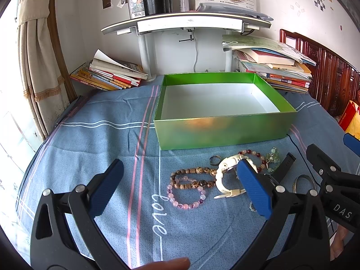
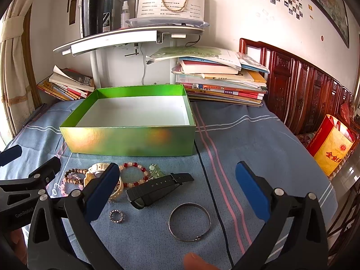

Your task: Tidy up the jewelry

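An empty green box (image 1: 225, 128) (image 2: 135, 139) with a white floor stands on the blue cloth. In front of it lie a wooden bead bracelet (image 1: 193, 177), a pink bead bracelet (image 1: 186, 199), a white watch (image 1: 225, 175) (image 2: 99, 168), a red-and-pink bead bracelet (image 2: 133, 175), a black watch (image 2: 155, 189), a silver bangle (image 2: 190, 222), a small silver ring (image 1: 214, 159) and a sparkly ring (image 2: 116, 216). My left gripper (image 1: 180, 184) hangs open above the bracelets. My right gripper (image 2: 177, 186) is open over the black watch and bangle.
Stacks of books (image 1: 112, 74) (image 2: 225, 83) flank the box at the back, under a white shelf (image 1: 186, 22). A carved wooden bed frame (image 2: 303, 90) and a red-yellow bag (image 2: 330, 144) are on the right. A curtain (image 1: 38, 56) hangs at left.
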A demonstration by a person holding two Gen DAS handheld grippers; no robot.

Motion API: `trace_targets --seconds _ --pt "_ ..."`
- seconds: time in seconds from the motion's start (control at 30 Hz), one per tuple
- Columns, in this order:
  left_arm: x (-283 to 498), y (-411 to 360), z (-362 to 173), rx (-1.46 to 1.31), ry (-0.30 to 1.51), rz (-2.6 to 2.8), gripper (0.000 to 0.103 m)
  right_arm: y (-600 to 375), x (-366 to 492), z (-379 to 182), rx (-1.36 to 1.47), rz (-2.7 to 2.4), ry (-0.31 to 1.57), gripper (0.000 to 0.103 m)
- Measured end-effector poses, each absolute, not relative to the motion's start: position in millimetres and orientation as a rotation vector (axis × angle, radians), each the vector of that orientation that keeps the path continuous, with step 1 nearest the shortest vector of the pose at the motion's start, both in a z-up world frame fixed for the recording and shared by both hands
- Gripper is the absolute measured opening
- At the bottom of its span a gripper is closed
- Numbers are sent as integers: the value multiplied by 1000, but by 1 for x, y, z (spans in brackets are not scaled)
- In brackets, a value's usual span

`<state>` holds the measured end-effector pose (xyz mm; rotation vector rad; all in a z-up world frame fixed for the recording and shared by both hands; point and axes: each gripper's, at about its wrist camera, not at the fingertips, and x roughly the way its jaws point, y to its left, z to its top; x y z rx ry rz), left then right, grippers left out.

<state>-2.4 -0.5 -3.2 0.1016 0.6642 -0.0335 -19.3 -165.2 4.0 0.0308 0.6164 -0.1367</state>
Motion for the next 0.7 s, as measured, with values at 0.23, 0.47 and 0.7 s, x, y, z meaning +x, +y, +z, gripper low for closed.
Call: trace_targets --seconds 0.23,0.47,0.7 --pt "-2 0 -3 102 665 -33 99 -165 -19 2 32 -136 618 101" --pt "-2 0 -3 102 666 -33 99 -164 -19 1 34 -135 620 101" --pt "-3 0 -3 103 666 -33 99 -164 -19 1 34 -136 621 101"
